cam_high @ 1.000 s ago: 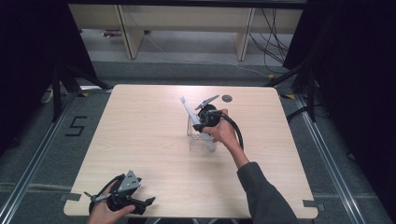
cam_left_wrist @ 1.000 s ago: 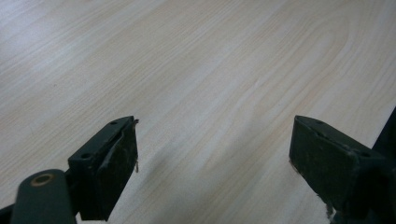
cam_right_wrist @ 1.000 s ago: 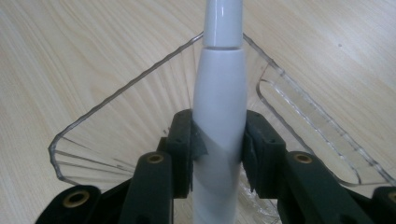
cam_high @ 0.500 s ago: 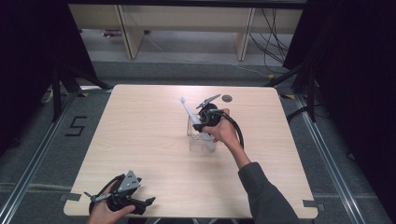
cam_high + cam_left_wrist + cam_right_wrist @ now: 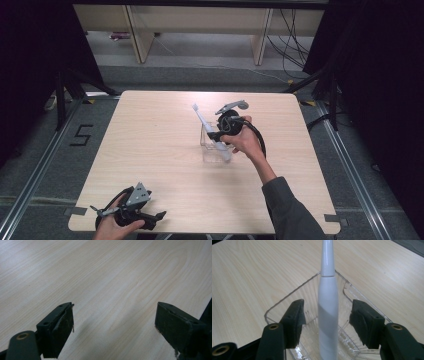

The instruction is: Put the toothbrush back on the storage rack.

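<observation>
Right tool (image 5: 325, 320) just opened, pads clear of toothbrush (image 5: 327, 315), brush head cropped, clear box (image 5: 287, 298) base hidden

Light wooden table (image 5: 160, 150), clear plastic box (image 5: 212, 148) on it

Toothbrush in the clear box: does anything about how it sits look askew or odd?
The white electric toothbrush leans aslant in the clear plastic box, its head poking out over the far rim rather than lying flat inside. The right gripper has just been opening; both pads stand clear of the handle. Nothing looks spilled or damaged.
</observation>
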`<state>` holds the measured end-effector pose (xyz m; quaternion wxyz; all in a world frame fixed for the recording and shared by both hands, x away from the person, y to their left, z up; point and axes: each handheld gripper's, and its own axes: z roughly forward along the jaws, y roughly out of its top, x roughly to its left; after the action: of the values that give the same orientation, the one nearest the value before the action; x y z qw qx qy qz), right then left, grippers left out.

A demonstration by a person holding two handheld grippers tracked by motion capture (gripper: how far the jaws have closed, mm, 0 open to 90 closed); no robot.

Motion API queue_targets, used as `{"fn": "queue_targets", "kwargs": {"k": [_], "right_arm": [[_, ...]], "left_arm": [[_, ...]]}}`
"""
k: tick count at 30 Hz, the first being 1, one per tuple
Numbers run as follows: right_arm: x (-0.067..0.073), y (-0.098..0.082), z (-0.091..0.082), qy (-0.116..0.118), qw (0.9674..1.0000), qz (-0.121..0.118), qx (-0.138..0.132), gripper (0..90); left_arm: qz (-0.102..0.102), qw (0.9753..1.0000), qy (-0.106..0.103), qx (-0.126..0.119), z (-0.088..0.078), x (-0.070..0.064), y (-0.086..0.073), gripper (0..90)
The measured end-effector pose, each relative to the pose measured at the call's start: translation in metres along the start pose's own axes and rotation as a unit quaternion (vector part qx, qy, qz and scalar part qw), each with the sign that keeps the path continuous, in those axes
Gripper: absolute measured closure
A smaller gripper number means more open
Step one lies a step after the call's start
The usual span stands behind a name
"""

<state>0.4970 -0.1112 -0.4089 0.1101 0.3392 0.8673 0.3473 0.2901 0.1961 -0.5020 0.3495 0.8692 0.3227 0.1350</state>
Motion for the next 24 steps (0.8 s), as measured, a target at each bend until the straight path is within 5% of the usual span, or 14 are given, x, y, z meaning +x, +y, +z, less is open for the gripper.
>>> {"fn": "queue_targets", "kwargs": {"k": [8, 12, 13, 17, 18, 24], "right_arm": [[0.005, -0.004, -0.018, 0.011, 0.9989, -0.025, -0.037, 42.3], [0.006, -0.008, -0.026, 0.016, 0.9986, -0.025, -0.043, 41.4], [0.008, -0.010, -0.028, 0.014, 0.9990, -0.009, -0.041, 41.3], [0.006, -0.014, -0.031, 0.014, 0.9979, -0.017, -0.060, 40.6], [0.005, -0.017, -0.036, 0.013, 0.9979, -0.003, -0.064, 40.1], [0.003, -0.022, -0.049, 0.012, 0.9971, -0.013, -0.074, 39.0]], "left_arm": [[-0.002, 1.0000, 0.000, 0.000, 0.000, 0.000, 0.000, 14.8], [-0.009, 1.0000, 0.001, -0.001, 0.000, -0.001, 0.000, 14.8], [-0.009, 1.0000, 0.002, -0.001, 0.000, -0.001, -0.001, 14.8], [-0.003, 1.0000, 0.001, 0.001, 0.000, 0.000, 0.000, 14.8], [-0.005, 1.0000, 0.001, 0.000, 0.000, 0.000, 0.000, 14.8], [-0.005, 1.0000, 0.002, 0.000, 0.000, 0.000, 0.000, 14.8]]}}
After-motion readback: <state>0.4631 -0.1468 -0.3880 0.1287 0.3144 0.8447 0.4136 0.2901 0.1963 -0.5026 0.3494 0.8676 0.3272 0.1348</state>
